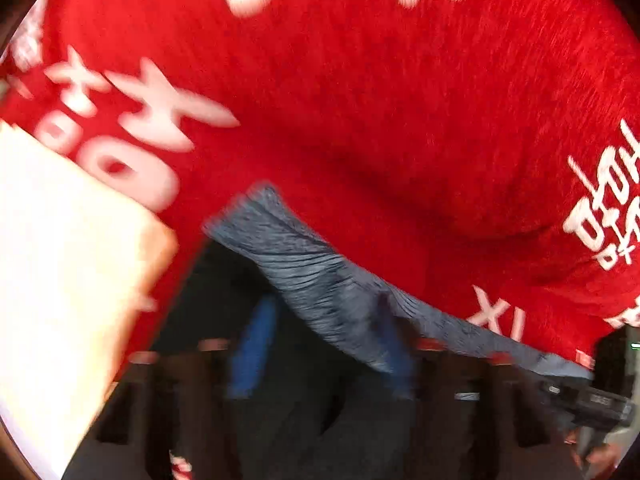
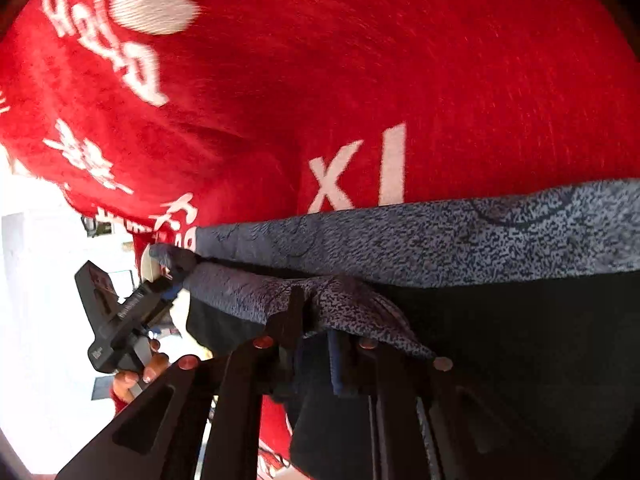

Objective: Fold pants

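Now pants (image 2: 440, 240) stretch between left gripper (image 2: 168, 276); right gripper (image 2: 316, 332).

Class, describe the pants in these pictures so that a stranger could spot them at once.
Start from the big red shirt with white lettering that fills the view. Stretched across its lower edge is a band of cloth, the pants, pinched at each end by a hand-held gripper. Their speckled blue-grey knit sets them apart from the plain red behind.

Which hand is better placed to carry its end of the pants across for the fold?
Probably left: the left tongs pinch an end corner of the pants, held taut; the right tongs grip a bunched part along the edge, suiting an anchor.
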`<state>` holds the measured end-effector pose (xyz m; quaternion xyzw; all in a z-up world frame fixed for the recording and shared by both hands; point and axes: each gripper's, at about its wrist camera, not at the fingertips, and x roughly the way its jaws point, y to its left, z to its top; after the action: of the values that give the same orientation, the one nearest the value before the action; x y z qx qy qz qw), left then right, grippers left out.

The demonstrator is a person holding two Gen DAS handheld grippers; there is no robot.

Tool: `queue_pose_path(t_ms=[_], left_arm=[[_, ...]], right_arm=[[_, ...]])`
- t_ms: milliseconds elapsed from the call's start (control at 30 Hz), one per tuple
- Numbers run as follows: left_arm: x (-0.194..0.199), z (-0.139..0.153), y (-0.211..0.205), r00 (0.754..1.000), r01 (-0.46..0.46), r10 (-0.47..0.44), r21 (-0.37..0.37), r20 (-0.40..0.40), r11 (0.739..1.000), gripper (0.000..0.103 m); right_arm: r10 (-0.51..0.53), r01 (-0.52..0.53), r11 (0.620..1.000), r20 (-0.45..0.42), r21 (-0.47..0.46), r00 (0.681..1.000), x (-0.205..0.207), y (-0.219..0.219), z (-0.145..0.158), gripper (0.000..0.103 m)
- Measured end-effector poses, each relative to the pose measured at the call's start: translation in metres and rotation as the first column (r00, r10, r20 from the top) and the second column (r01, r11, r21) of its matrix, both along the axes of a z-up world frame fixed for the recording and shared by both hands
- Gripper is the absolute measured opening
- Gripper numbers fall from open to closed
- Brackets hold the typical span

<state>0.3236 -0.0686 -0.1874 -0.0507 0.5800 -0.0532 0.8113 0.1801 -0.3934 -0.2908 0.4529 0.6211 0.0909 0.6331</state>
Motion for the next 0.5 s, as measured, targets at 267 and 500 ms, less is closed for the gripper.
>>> queue_pose_path(t_ms=[267, 500], left_arm=[[-0.043, -0.015, -0.030, 0.978, 0.205, -0.197, 0.163, -0.066, 0.965, 0.069], [-0.061, -0.057, -0.074, 0.962, 0.273, -0.261, 0.336, -0.079, 0.901, 0.083]], right_arm=[[0.109, -0.103, 0.992, 0.090, -0.066, 0.990, -0.021, 0.023, 0.064, 0.052], [0.281, -0.274, 0.890, -0.036, -0.363, 0.959, -0.021, 0.045, 0.030, 0.048]])
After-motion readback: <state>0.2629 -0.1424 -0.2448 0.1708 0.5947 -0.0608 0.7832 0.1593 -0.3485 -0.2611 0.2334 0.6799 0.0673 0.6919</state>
